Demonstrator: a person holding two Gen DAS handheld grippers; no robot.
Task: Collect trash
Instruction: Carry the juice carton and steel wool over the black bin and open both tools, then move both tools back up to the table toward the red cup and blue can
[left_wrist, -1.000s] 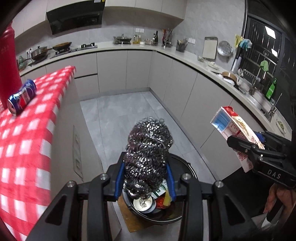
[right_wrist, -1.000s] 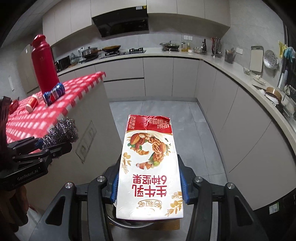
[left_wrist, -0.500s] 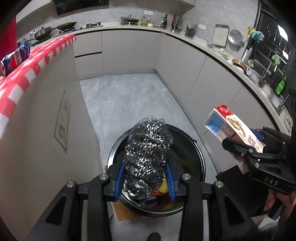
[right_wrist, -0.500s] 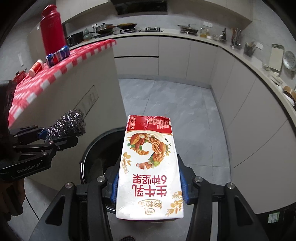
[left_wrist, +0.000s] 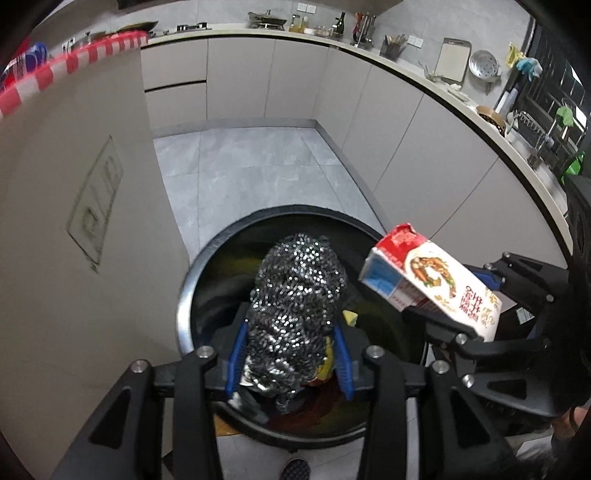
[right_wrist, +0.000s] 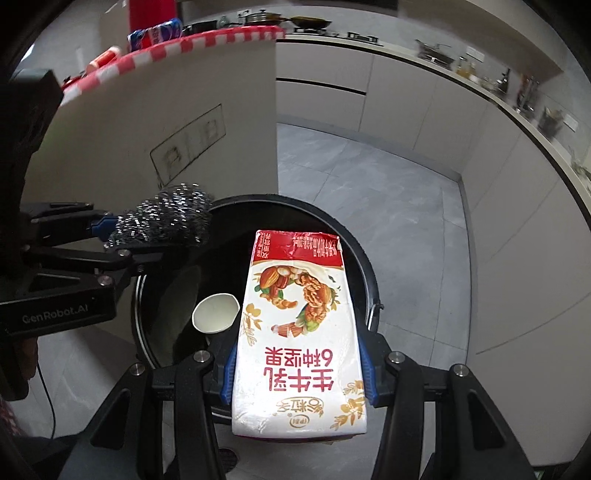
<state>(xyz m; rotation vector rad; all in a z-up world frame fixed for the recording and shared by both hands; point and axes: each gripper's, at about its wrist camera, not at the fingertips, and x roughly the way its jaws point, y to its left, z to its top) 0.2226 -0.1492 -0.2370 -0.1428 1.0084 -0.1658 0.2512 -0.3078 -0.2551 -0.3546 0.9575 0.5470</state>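
Left wrist view
- Left gripper (left_wrist: 291, 360): our jaws are clamped on the steel wool scrubber (left_wrist: 297, 299), blue pads pressing it from both sides.
- Scrubber position: we hold it over the open mouth of the round black trash bin (left_wrist: 207, 258).
- Bin contents: we see yellow and red scraps under the scrubber, too blurred to name.
- Right gripper (left_wrist: 476, 295): at our right, its jaws closed on the milk carton (left_wrist: 432, 275), which tilts with its torn red top toward the bin.
- Surroundings: the island wall (left_wrist: 74, 221) stands just beside the bin on the left, a red checked cloth (left_wrist: 74, 59) along its top edge; grey floor tiles (left_wrist: 243, 166) beyond.

Right wrist view
- Right gripper (right_wrist: 299, 367): our jaws grip the milk carton (right_wrist: 299, 325) by its sides, printed face up, torn end pointing forward over the bin (right_wrist: 365, 273).
- Left gripper (right_wrist: 122, 229): at our left, clamped on the scrubber (right_wrist: 166, 218) above the bin's near-left rim.
- Inside the bin: a white paper cup (right_wrist: 215, 313) lies just left of the carton.
- On the cloth (right_wrist: 177, 48): a blue can (right_wrist: 155, 35) lying near a red bottle (right_wrist: 151, 14).
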